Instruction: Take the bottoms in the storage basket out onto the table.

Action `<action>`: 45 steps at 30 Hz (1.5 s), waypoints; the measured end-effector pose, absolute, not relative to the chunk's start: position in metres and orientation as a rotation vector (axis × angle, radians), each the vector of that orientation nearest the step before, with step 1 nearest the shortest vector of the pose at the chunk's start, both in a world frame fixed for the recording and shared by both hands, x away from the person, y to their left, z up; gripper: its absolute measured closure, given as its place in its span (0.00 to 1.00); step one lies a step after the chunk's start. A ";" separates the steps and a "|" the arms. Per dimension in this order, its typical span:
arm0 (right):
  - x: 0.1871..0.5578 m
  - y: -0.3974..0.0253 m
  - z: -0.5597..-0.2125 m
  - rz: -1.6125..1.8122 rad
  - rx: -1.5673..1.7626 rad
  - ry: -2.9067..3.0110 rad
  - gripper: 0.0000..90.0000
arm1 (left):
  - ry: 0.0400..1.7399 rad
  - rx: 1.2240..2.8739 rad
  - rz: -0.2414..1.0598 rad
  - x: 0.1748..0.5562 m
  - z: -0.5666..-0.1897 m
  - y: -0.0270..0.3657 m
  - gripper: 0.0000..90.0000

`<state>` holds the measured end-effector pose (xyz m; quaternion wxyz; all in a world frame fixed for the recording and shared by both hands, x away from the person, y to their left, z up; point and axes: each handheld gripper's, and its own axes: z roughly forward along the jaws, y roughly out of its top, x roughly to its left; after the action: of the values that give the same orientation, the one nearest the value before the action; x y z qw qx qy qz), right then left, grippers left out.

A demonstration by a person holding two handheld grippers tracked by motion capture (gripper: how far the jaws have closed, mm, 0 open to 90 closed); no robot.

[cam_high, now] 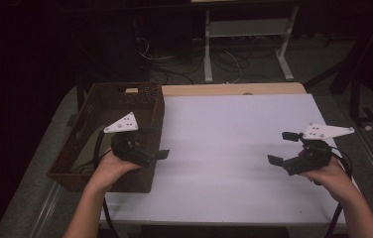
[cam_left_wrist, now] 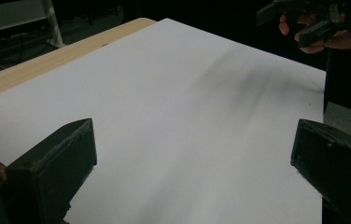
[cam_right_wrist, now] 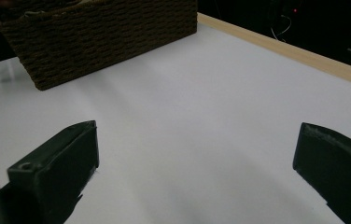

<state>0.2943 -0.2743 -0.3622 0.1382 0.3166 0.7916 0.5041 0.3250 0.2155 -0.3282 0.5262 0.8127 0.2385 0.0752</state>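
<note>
Hovering wide open and empty, the left claw (cam_high: 155, 143) risks snagging the wicker basket (cam_high: 106, 111) rim beside it; the right claw (cam_high: 281, 148) gapes empty too.

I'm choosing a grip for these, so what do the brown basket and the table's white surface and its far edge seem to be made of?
The basket looks woven, wicker or a plastic imitation: dark brown, matte, with rows of braided strands and open holes near its rim. The white surface looks like a smooth matte sheet or laminate, flat with no gloss. The table edge looks like pale wood or wood-look board, tan and faintly grained.
</note>
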 end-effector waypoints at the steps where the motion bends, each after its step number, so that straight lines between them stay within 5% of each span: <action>1: 0.295 -0.275 -0.364 1.461 0.923 2.286 0.00 | 0.571 1.942 0.182 0.326 -0.328 0.216 0.00; 45: 0.289 -0.278 -0.390 1.478 0.976 2.256 0.00 | 0.661 1.954 0.256 0.346 -0.316 0.257 0.00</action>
<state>0.2886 -0.2776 -0.3903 0.1361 0.3370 0.7793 0.5105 0.3462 0.2572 -0.3163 0.5071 0.8103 0.2741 0.1060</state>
